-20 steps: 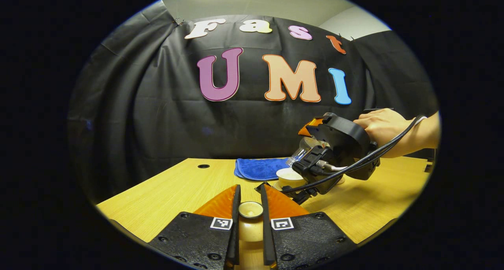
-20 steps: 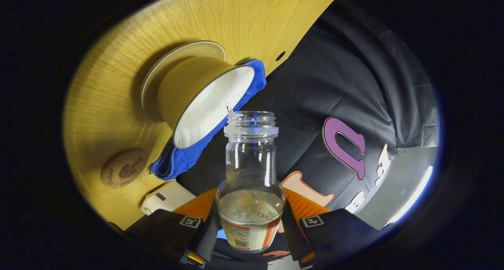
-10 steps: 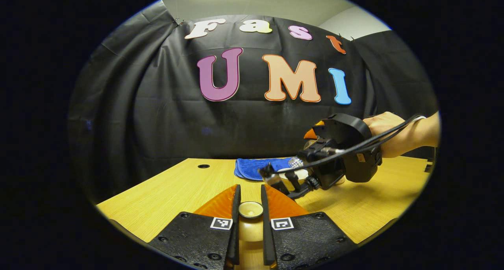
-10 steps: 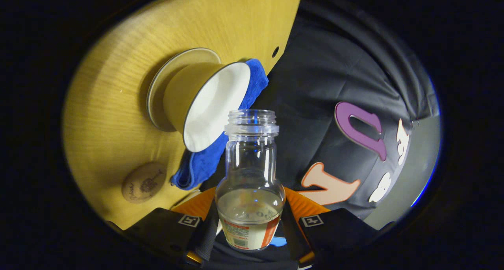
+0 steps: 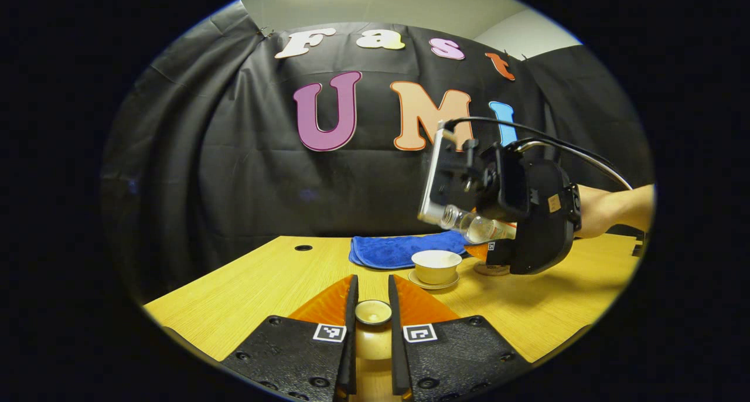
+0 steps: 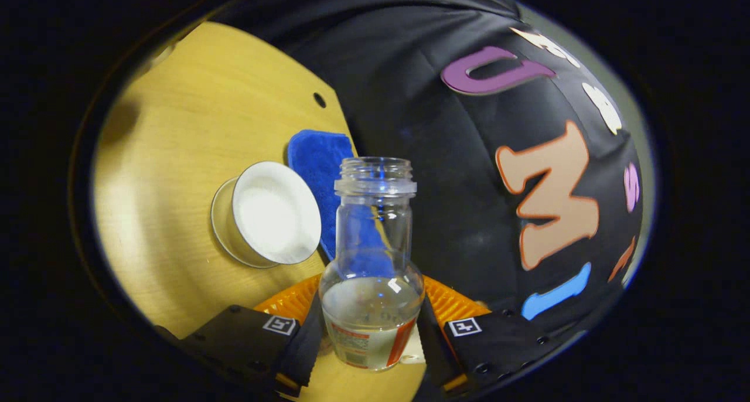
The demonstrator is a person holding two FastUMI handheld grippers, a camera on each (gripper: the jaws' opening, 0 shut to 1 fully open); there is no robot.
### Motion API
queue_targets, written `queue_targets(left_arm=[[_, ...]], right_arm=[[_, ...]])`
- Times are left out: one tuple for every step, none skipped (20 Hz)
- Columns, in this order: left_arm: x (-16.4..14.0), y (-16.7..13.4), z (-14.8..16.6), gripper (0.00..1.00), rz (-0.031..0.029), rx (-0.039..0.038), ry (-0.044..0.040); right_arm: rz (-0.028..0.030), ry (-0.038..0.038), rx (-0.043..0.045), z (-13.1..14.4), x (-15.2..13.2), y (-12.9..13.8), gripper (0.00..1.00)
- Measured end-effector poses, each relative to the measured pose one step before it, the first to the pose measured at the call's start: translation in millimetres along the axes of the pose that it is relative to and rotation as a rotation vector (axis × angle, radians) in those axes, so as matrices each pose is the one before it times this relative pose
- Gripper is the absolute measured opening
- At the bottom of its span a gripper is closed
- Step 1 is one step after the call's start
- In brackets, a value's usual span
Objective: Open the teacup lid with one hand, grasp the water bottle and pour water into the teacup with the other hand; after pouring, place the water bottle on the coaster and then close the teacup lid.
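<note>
The left gripper (image 5: 372, 314) is closed narrowly on the teacup lid (image 5: 373, 312), both fingers pressing its knob, held low over the near edge of the wooden counter (image 5: 258, 279). Farther off and to the right, the uncovered teacup (image 5: 436, 264) sits on its saucer (image 5: 432, 282), just in front of a folded blue cloth (image 5: 392, 251). The right gripper (image 6: 371, 323) clamps the lower body of the water bottle (image 6: 373, 273), a finger on either side. The bottle is uncapped and has clear water in its lower part. In the left gripper view the bottle (image 5: 477, 226) hangs tilted in the air, above and to the right of the teacup, its mouth toward the left. A round shape under that gripper is probably the coaster (image 5: 491, 268), though it is mostly hidden. A hand (image 5: 597, 211) holds the right gripper from the far right.
</note>
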State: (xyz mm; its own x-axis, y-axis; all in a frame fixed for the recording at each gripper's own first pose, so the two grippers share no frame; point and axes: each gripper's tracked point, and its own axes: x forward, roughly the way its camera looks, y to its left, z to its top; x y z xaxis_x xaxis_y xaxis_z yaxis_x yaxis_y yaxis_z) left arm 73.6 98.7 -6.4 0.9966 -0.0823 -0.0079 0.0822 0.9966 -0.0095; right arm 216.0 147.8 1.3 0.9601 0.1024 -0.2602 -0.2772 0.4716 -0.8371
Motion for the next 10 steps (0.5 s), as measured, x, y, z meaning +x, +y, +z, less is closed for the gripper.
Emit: queue_targets(left_arm=[[0.03,0.2,-0.17,0.2,0.00119,0.00053,-0.00059],[0.12,0.12,-0.64,0.2,0.00153,0.00043,-0.00069],[-0.53,-0.08,-0.62,0.2,0.00137,0.00011,0.00084],[0.07,0.55,0.84,0.2,0.00015,0.00001,-0.00018],[0.29,-0.07,1.08,0.2,0.00006,0.00027,0.00056],[0.69,-0.09,-1.57,0.2,0.00005,-0.00014,0.00073],[-0.72,-0.22,0.13,0.2,0.00009,0.00017,-0.00112],[0.82,-0.13,-0.18,0.2,0.00055,-0.00005,0.00001],[0.49,0.15,0.19,0.2,0.00071,0.00071,-0.0001],[-0.11,0.52,0.24,0.2,0.00039,0.00012,-0.00052]], right_arm=[[0.00677,-0.01298,0.12629,-2.1,-0.03,-5.91,0.75],[0.00448,-0.0225,0.11717,1.09,1.63,-6.84,0.75],[-0.00291,-0.01667,0.10861,-1.61,1.0,-9.19,0.78],[-0.00325,-0.01853,0.10623,0.37,-0.81,-8.24,0.82],[0.00019,-0.01295,0.11454,-0.98,-0.08,-7.11,0.75],[0.00191,-0.01146,0.11455,-2.99,3.2,-5.09,0.76],[-0.01049,-0.00632,0.09751,-2.55,1.77,-7.73,0.77],[-0.01374,-0.01249,0.07629,-0.68,4.0,-10.62,0.78],[-0.01832,-0.01036,0.05508,0.29,-2.96,-5.81,0.76],[-0.0084,-0.01462,0.04153,-3.73,-0.46,-4.39,0.77]])
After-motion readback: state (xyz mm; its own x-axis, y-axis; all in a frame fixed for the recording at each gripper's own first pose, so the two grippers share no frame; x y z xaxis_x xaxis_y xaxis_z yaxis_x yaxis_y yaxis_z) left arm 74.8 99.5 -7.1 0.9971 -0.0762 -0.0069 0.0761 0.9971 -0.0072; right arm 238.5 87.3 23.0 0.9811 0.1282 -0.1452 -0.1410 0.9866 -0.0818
